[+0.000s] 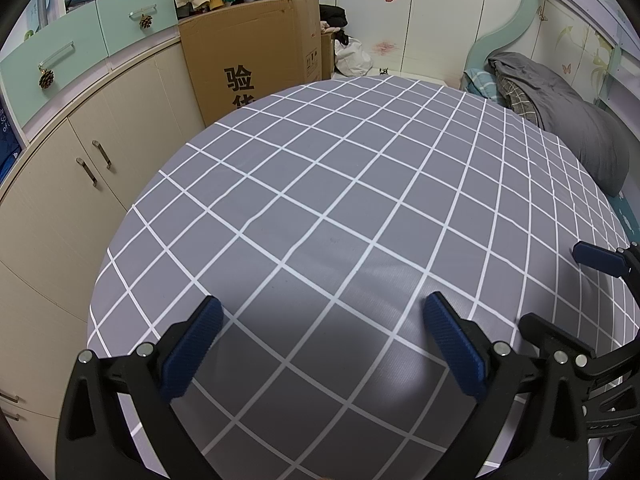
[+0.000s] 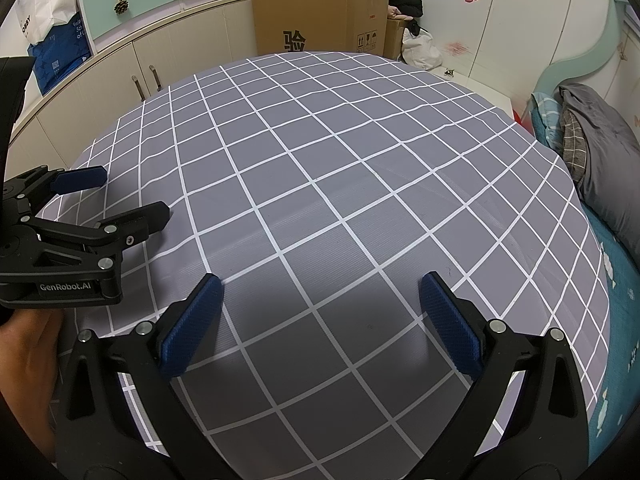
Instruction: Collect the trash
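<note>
My left gripper [image 1: 322, 312] is open and empty, held a little above a table with a grey cloth with a white grid [image 1: 340, 184]. My right gripper [image 2: 320, 292] is open and empty above the same cloth [image 2: 320, 152]. The left gripper also shows at the left edge of the right wrist view [image 2: 132, 192], open. The right gripper shows at the right edge of the left wrist view [image 1: 560, 284], open. I see no trash and no bin in either view.
A large cardboard box [image 1: 256, 56] stands beyond the table's far edge. Cream cupboards with teal drawers [image 1: 80, 120] run along the left. A bed with grey bedding [image 1: 560, 112] lies to the right. A white bag [image 2: 422, 50] sits by the box.
</note>
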Demonstrator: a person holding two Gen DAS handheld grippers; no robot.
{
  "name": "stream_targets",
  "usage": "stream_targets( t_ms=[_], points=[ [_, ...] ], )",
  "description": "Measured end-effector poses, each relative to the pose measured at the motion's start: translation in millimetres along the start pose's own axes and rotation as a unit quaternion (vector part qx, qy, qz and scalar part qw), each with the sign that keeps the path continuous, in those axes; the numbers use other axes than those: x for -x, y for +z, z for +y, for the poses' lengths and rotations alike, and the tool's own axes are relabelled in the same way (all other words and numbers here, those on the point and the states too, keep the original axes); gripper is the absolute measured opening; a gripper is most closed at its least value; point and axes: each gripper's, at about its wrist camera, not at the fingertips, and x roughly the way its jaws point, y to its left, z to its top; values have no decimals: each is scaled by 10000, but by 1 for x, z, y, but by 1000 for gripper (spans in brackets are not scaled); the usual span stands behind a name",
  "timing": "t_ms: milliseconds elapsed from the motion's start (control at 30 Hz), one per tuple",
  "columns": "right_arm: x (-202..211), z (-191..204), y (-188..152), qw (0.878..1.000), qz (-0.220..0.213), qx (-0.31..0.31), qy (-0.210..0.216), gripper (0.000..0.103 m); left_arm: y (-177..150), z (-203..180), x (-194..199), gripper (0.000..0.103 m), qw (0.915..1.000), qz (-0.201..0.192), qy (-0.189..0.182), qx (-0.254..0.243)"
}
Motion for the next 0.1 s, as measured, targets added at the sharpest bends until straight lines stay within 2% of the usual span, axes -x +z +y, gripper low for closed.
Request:
stream_targets(
  t_ms=[100],
  points=[
    [0, 0, 0, 10000, 0, 0, 1, 97, 0, -1, 0, 99, 10000, -1, 1, 1]
  ],
)
